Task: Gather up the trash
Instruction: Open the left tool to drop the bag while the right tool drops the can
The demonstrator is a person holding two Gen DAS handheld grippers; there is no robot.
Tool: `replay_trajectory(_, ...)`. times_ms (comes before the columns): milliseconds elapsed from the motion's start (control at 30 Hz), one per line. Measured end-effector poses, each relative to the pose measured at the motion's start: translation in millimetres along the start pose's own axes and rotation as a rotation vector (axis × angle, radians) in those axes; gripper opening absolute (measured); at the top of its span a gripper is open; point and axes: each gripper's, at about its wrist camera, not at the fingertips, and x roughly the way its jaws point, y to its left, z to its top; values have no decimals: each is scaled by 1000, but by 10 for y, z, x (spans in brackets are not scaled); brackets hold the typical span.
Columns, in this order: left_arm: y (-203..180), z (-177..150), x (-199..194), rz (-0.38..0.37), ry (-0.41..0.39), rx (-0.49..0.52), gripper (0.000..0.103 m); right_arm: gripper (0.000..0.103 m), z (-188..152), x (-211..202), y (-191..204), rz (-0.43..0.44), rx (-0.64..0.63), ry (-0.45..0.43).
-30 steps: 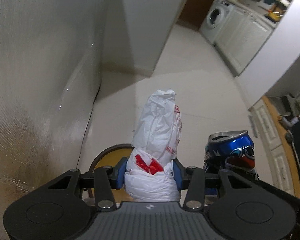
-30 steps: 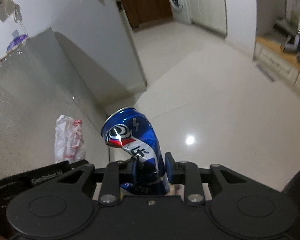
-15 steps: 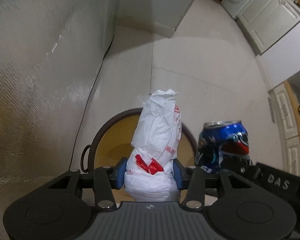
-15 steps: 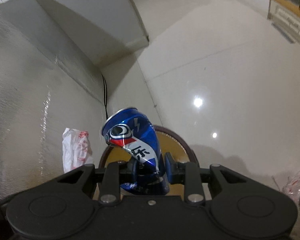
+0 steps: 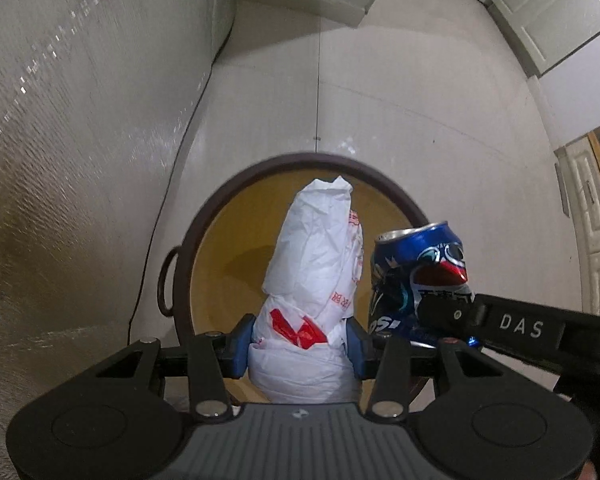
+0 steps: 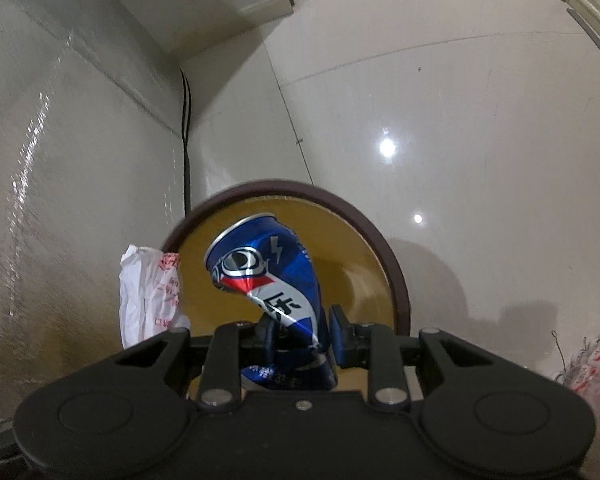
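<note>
left tongs [image 5: 299, 344] clamped on white plastic bag [image 5: 314, 280] | right tongs [image 6: 300, 330] clamped on crushed blue can [image 6: 270, 276] | both above round bin [image 5: 204, 232] on the floor [image 6: 460, 120]

Black gripper [image 5: 298, 350], blue pads [image 5: 241, 346]

One white bag bundle [image 5: 312, 280], one crushed blue can [image 6: 274, 280], one round bin [image 5: 204, 216], two claws [image 5: 299, 344] [image 6: 300, 336].
</note>
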Motion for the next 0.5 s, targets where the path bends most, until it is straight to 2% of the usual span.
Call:
replay_trajectory(200,-39,12,57,32,-5,27,48,27,23,133,43,6,-36,16)
replay_trajectory(500,-39,-22,37,51,-22,14,50,27,7,184,153,24,-86,12)
